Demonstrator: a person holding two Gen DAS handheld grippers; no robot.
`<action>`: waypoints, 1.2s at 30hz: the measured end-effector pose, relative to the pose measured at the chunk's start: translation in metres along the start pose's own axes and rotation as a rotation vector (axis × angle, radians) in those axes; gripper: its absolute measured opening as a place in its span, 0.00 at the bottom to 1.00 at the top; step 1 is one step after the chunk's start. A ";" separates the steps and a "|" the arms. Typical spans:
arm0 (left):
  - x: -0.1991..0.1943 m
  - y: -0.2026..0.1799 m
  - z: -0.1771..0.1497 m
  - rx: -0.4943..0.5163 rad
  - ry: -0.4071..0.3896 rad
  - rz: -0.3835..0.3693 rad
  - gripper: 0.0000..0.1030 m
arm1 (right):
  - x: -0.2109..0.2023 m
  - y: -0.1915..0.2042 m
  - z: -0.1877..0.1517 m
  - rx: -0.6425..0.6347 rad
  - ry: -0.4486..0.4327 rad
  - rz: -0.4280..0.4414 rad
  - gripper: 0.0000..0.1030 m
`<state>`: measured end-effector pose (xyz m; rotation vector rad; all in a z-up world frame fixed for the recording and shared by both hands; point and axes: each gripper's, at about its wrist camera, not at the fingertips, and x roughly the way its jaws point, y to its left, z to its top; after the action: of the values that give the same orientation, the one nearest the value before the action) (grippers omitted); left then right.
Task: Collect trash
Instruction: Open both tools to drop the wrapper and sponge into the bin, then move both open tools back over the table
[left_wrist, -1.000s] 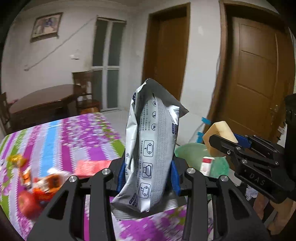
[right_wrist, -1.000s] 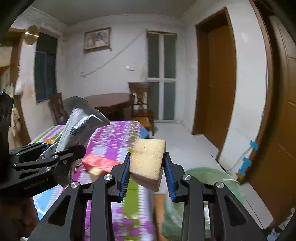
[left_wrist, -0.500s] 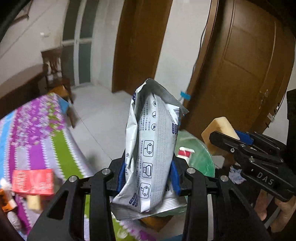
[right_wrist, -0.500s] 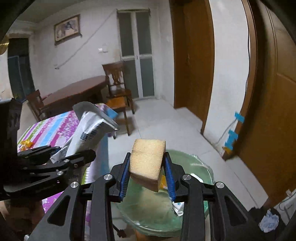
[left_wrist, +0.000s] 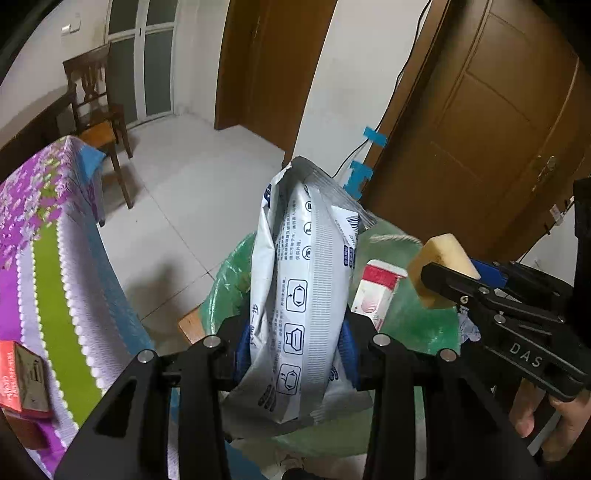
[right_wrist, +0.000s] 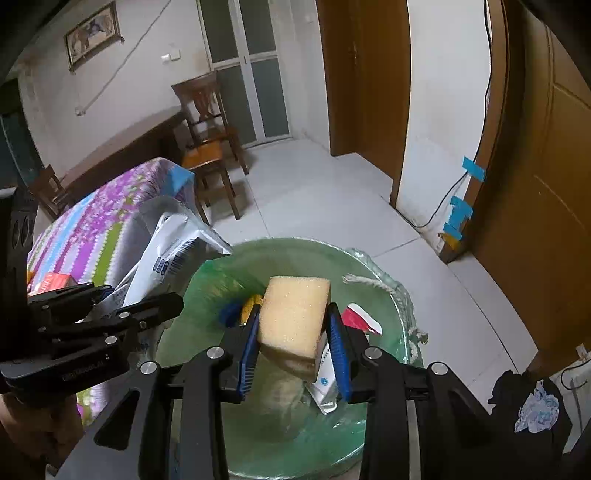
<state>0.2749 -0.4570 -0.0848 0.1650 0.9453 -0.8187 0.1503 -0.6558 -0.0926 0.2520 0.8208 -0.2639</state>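
Left gripper (left_wrist: 295, 354) jaws clamp silver wrapper (left_wrist: 306, 295); right gripper (right_wrist: 293, 350) jaws clamp sponge (right_wrist: 293, 314). Both above green-lined bin (right_wrist: 295, 435); centre over opening, then release.

Bin (right_wrist: 207, 280) on floor right of table (left_wrist: 48, 258); chair (right_wrist: 210, 140) behind (box (left_wrist: 24, 380) on table).

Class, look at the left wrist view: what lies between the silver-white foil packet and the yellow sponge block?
In the left wrist view, a red-and-white carton inside the green bin bag shows between the foil packet and the sponge.
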 end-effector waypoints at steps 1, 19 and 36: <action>0.003 0.001 0.000 -0.002 0.006 0.001 0.36 | 0.004 -0.001 -0.001 0.002 0.002 -0.001 0.34; 0.007 -0.002 0.006 0.012 -0.008 0.038 0.70 | 0.018 -0.011 -0.008 0.038 -0.018 0.018 0.63; -0.041 0.014 -0.010 0.030 -0.052 0.047 0.70 | -0.051 0.019 -0.031 0.014 -0.155 0.096 0.68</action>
<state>0.2650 -0.4204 -0.0622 0.1900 0.8772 -0.7910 0.1020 -0.6210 -0.0732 0.2797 0.6517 -0.1968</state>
